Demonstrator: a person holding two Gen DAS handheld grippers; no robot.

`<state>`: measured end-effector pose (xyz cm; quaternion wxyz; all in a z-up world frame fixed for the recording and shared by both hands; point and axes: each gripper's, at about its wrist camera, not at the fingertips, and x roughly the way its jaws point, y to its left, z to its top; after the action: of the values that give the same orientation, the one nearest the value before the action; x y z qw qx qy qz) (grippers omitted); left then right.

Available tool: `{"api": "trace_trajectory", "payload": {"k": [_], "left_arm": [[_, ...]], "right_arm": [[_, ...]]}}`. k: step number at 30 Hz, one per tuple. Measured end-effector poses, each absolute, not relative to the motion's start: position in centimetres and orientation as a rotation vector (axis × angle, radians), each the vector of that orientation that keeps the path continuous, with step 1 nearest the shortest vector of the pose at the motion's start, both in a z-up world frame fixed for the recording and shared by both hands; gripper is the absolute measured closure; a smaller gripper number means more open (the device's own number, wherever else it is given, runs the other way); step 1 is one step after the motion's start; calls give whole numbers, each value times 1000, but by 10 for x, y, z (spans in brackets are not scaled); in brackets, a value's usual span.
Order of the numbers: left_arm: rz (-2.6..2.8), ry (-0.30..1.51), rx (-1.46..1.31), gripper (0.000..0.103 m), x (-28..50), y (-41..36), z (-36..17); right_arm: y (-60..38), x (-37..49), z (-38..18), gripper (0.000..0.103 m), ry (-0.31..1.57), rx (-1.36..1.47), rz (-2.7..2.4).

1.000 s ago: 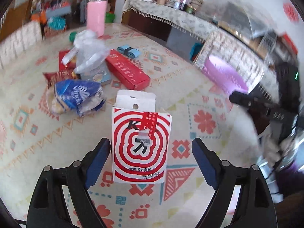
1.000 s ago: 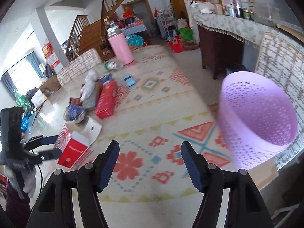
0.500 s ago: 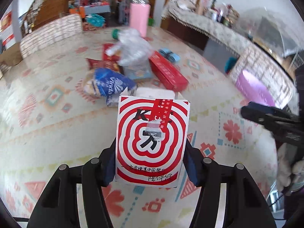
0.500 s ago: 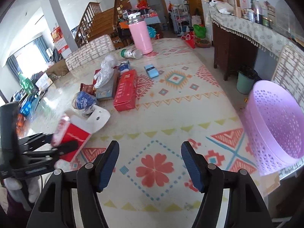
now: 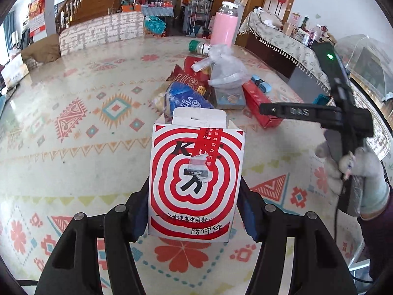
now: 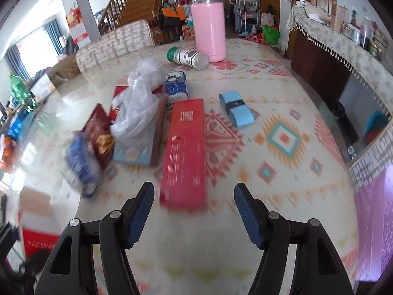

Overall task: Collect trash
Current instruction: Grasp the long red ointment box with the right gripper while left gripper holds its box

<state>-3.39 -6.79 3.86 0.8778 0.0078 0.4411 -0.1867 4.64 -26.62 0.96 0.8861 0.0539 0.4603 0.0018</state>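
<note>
**Carton gripped on the left, right tongs swing to the litter pile**

Left wrist view: a second ago my left gripper [image 5: 195, 204] stood wide around the red-and-white spiral carton [image 5: 196, 182]; now its blue pads press both side walls, though the jaws are easing open a touch. I judge the carton secured and ready to carry to the bin. It stands upright on the patterned tablecloth [image 5: 73, 135], its top flap open, torn red tape and a scuffed label across the front, handwriting near the bottom edge. Behind it lie a blue snack bag [image 5: 186, 100] and a crumpled clear plastic bag [image 5: 226, 68]. A gloved hand [image 5: 356, 182] holds the other tool to the right.

Right wrist view: this camera has swept off the lilac basket [image 6: 378, 221], now only a sliver at the right edge, and faces the pile. My right gripper [image 6: 194, 213] is open and empty, with the near end of the long red box [image 6: 185, 152] just ahead between its tips, not touched. That box looks like my next pick.
</note>
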Motion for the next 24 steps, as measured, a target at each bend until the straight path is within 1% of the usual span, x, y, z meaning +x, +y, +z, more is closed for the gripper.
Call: {"api": "trace_trajectory", "payload": {"k": [2,5,8,9,11,12,16,24], "left_arm": [[-386,927,16,41,-30,-70,36],[-386,942,25,41,-26,-75,29],[-380,950,35,41,-25,-78,25],[-377,954,35,41,-24,-78,24],[-367,956,23,41,-23,-76,23],[-363,956,21,41,-22,-76,23],[-345,929,-4,44,-29,-70,30],[-344,861,-48,44,-62,-62,53]], "right_arm": [[-263,58,5,32,968,100,-10],[-260,68,1,36,979,93,-28],[-260,73,-1,43,973,81,-50],[-260,74,0,46,969,79,-54],[-261,72,0,57,963,75,-65],[-263,70,1,60,963,76,-65],[-269,54,2,60,962,106,-41],[-282,-12,8,60,936,157,11]]}}
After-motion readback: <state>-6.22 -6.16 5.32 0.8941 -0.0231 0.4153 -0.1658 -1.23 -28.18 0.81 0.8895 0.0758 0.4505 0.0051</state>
